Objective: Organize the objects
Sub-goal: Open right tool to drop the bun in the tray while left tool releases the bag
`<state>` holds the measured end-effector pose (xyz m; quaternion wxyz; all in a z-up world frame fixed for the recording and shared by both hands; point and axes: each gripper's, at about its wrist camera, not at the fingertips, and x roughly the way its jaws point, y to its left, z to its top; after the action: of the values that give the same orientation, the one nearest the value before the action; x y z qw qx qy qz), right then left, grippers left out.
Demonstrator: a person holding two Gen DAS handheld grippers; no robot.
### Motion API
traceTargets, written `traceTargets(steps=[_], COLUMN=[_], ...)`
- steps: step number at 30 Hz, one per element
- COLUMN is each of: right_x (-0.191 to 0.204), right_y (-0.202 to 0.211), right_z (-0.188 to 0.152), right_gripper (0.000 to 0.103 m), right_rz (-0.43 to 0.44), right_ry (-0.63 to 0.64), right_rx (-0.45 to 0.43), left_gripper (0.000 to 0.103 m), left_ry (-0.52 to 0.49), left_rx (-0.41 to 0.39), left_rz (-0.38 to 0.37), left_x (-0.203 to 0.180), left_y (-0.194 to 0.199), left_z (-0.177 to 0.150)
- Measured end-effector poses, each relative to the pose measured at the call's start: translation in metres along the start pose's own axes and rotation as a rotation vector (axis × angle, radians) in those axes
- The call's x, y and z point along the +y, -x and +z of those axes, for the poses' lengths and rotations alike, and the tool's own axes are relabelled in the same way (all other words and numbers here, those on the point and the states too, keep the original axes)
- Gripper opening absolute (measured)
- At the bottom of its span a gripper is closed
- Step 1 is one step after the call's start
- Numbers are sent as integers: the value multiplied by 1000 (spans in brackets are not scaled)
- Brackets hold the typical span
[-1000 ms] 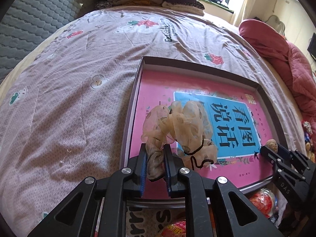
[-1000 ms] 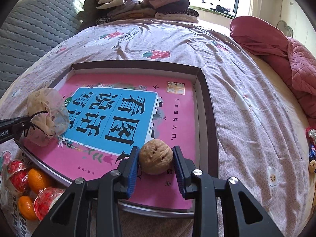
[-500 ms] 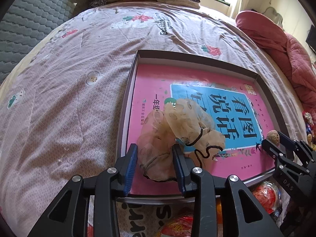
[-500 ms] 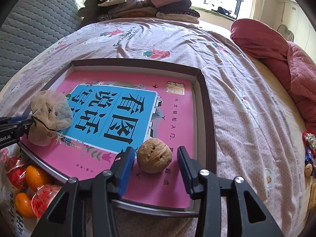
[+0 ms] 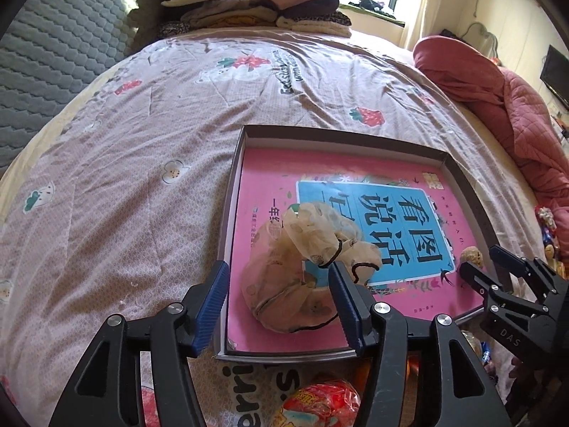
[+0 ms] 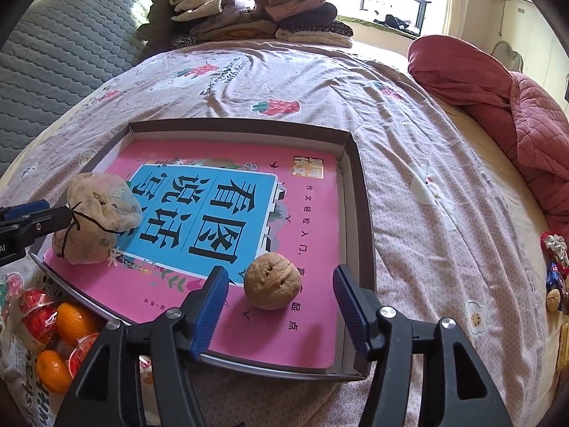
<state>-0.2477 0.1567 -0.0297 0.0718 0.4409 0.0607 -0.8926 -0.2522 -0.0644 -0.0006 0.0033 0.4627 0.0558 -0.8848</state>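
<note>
Fingers opening round walnut, left gripper edge-cropped

- Sheer, crinkly gauze pouch with black drawstring
- Rough, wrinkled walnut shell
- Glossy pink book cover (smooth paper)
- Matt cardboard box
- Soft printed cotton bedsheet

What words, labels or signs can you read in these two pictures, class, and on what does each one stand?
"看图说话": big black characters on the blue panel of the pink book lying in the tray.
"DAS": on the right tongs, seen from the left camera.
Small print on the book's cover: too small to read with certainty.
Lettering on the bedspread: blurred, only partly legible.
Black letters on the snack bag: cut off, unreadable.
</note>
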Motion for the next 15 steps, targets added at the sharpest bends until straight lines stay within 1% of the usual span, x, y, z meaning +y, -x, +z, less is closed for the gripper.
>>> traceTargets(steps=[5, 10, 13, 15], right_x=[0, 2, 2, 3], right_y=[11, 34, 49, 59], right_z=[2, 3, 3, 2], right_gripper=[62, 62, 62, 62], right_rz=[-7, 0, 4, 7], right_ry=[-1, -6, -7, -7], right_rx=[-17, -55, -82, -99], left_gripper=[60, 61, 68, 69], left_ry=[13, 15, 6, -1], left_rx=[-17, -40, -57, -75], left_rz=[-11, -21, -30, -25], left_x=[3, 2, -1, -3], left_y=[14, 34, 48, 57], left_z=[-2, -7, -10, -13])
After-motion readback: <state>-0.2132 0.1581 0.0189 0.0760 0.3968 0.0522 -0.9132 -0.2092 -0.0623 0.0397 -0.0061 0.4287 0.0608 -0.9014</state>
